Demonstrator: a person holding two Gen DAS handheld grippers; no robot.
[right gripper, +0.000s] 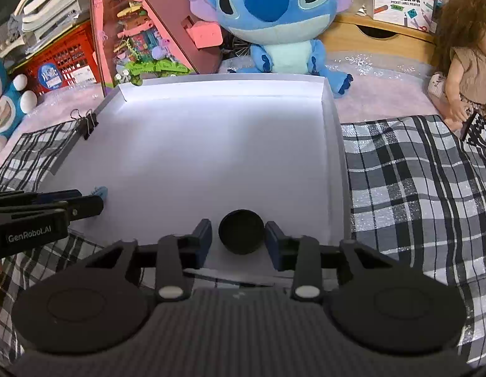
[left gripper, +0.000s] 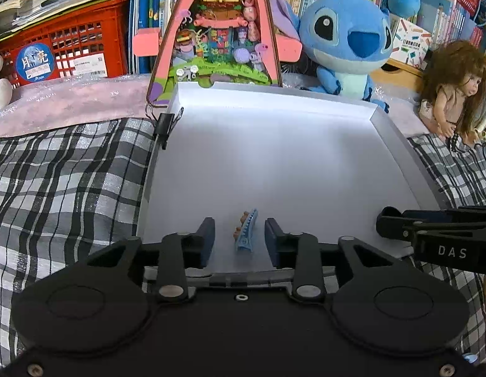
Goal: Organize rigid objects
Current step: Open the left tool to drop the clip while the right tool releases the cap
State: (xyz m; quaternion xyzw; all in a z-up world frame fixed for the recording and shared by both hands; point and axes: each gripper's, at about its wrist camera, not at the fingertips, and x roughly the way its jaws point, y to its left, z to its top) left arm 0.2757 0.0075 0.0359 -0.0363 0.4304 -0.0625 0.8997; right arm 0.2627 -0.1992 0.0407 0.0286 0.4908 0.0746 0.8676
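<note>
R gripper point(right gripper: 238, 235) jaws apart, black round cap point(right gripper: 241, 235) lying between pads, small gaps both sides, on near edge of white tray point(right gripper: 332, 132). L gripper point(right gripper: 85, 202) at near left, by a blue clip point(right gripper: 100, 192). Blue plush point(right gripper: 280, 22) far behind tray.

the white tray point(right gripper: 332, 144) floor is lying open ahead of both grippers; a blue clip point(left gripper: 246, 232) and a black round cap point(right gripper: 241, 235) are sitting near its front edge, and a binder clip point(right gripper: 87, 124) is gripping its left wall.

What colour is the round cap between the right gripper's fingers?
Black. The round cap lies on the white tray; the right wrist view shows it best.
</note>
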